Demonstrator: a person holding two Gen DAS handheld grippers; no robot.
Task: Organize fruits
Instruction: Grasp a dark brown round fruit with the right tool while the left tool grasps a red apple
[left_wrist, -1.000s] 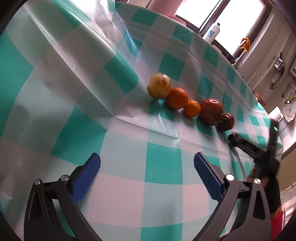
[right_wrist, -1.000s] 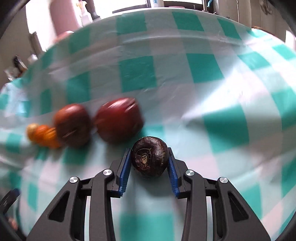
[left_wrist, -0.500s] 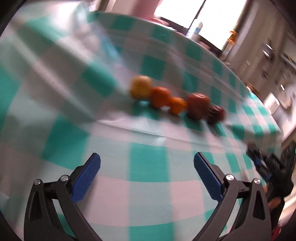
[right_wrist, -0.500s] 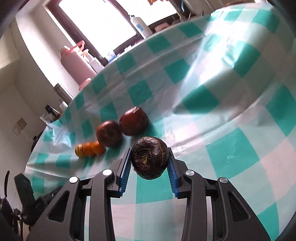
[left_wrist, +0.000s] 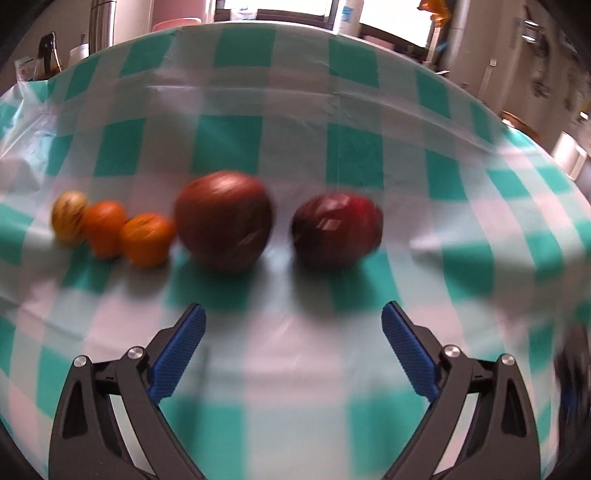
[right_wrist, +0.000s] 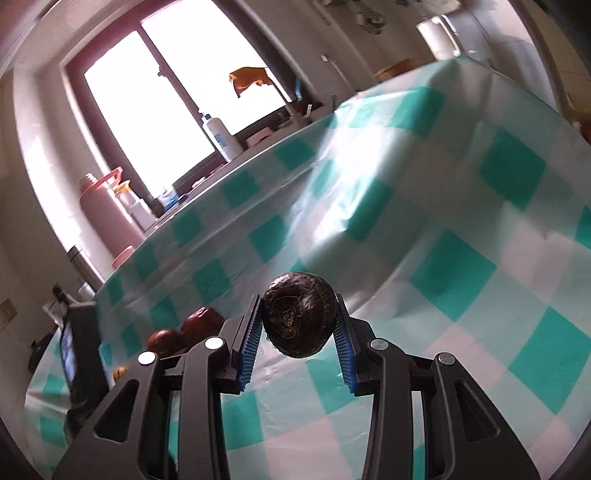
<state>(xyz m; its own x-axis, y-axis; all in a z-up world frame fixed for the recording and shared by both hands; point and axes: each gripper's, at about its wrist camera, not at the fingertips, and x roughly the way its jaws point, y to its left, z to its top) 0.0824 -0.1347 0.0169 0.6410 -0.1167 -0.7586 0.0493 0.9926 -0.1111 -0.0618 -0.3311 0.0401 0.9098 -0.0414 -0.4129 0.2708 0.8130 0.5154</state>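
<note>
Your right claw (right_wrist: 299, 328) squeezes the dark round fruit (right_wrist: 300, 318) so it stays up; your empty left claw (left_wrist: 293, 345) is closing a little near the fruit row (left_wrist: 221, 229)

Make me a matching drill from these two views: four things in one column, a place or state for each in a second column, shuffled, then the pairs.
Things
1. dark round fruit
2. yellowish fruit
3. left tool
4. red fruit

Places or states
A. right end of the row on the tablecloth
B. clamped between blue pads, off the cloth
C. left end of the row, beside an orange
D. nothing between its pads, closing slightly

Pairs: 1-B, 2-C, 3-D, 4-A
</note>
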